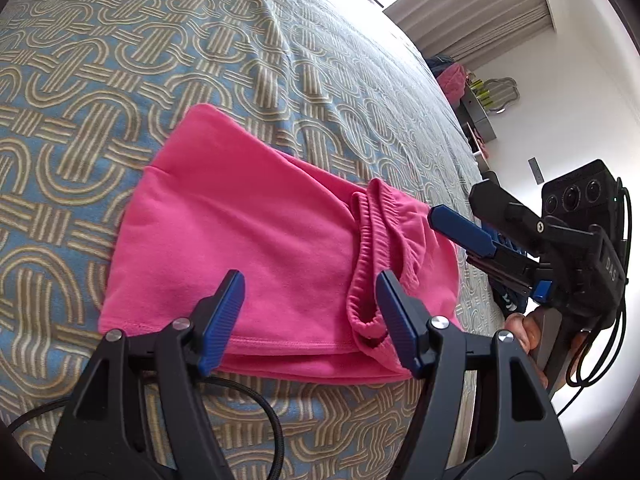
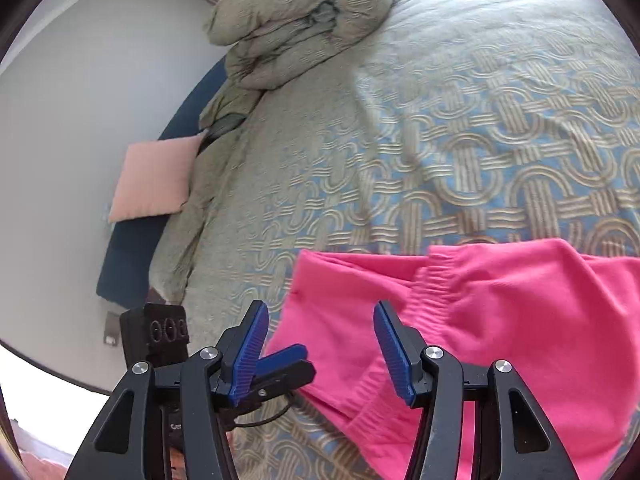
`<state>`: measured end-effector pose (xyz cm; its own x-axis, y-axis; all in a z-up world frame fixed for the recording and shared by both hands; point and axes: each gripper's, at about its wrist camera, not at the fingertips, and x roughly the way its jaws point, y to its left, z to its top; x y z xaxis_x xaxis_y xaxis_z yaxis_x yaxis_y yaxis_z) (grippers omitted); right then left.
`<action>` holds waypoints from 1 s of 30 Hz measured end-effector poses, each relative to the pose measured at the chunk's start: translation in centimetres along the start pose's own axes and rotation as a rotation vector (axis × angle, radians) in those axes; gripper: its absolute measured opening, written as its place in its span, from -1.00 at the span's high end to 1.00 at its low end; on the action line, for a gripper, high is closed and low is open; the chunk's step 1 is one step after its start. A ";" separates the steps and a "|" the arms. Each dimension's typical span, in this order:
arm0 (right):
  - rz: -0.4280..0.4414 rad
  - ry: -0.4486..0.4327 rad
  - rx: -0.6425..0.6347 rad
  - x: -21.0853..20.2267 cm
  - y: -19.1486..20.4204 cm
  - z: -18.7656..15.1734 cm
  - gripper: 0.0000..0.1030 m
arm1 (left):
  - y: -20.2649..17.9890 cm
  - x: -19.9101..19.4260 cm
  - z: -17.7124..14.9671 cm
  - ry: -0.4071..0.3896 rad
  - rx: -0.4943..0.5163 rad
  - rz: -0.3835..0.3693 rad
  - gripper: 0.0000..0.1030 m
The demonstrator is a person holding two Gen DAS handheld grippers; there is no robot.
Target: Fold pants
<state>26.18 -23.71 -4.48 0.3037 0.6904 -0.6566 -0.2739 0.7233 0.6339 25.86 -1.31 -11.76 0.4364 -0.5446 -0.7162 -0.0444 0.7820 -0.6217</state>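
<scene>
My left gripper point(image 1: 310, 292) hangs with its ribbed blue pads spread wide and nothing between them, poised just above the near hem of the bright pink knit pants point(image 1: 248, 232). My right gripper point(image 2: 318, 322) is likewise gaping and empty, hovering over the elastic waistband point(image 2: 432, 280). I judge both are held off the cloth because the bundle looks already folded, so I am either done or sizing up one last fold.

The pants lie flat in a compact stack on the blue and tan woven-pattern bedspread point(image 1: 120, 80), near the bed's edge closest to me. From my left wrist the bundle's long axis runs from the near right corner away to the upper left, with the gathered waistband bunched on top at the right end and the smooth folded edge pointing away toward the middle of the bed.

Farther off, in the right wrist view, a rolled grey-green quilt point(image 2: 296, 20) sits at the head of the bed beside a pale pink square cushion point(image 2: 156, 180).
</scene>
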 end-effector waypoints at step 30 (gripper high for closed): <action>-0.281 -0.238 0.252 -12.7 -7.8 -9.9 -0.15 | -11.8 -0.5 1.6 0.041 0.354 -0.116 0.74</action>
<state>15.42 -38.01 -5.13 0.5445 0.4242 -0.7236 0.0710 0.8363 0.5437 27.57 -9.74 -3.58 0.3838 -0.6417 -0.6640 0.3198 0.7669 -0.5563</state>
